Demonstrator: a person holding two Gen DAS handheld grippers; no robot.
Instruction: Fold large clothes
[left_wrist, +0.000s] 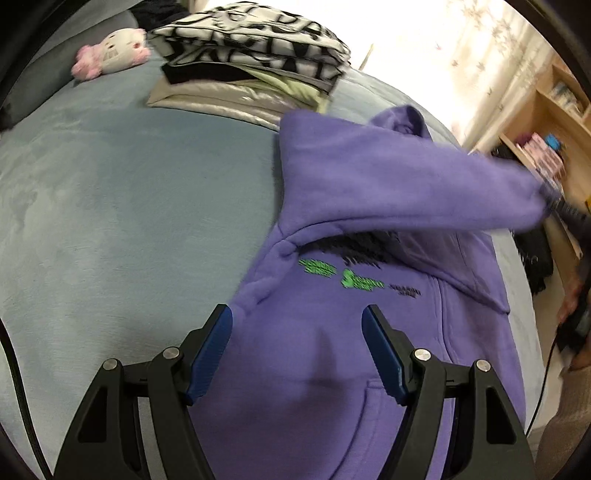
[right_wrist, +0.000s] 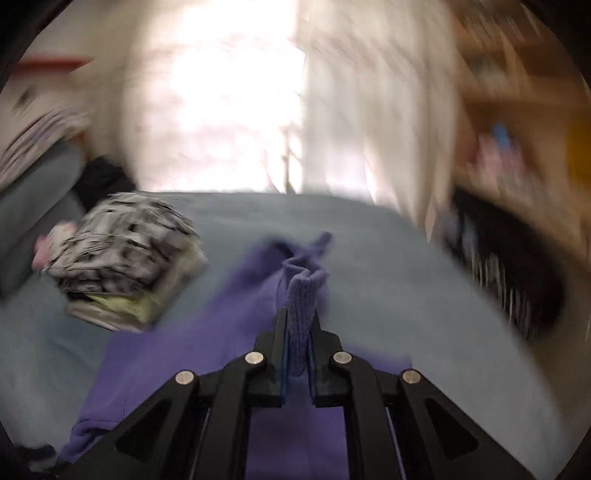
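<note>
Purple hoodie (left_wrist: 332, 332) was spread on the grey-blue bed (left_wrist: 110, 221), right gripper (right_wrist: 300, 325) clamped tight on the ribbed sleeve cuff (right_wrist: 301, 295), left gripper (left_wrist: 297, 350) hanging open over the body. I figured the trick was carrying that sleeve (left_wrist: 424, 188) straight across the chest, taut, no twisting.

Left tool (left_wrist: 297, 325) gapes wide; right tool (right_wrist: 298, 321) clamped tight.

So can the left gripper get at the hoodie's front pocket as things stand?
Probably yes. The left gripper is open just above the purple hoodie, the pocket lies uncovered by it, and the lifted sleeve is farther up.
</note>
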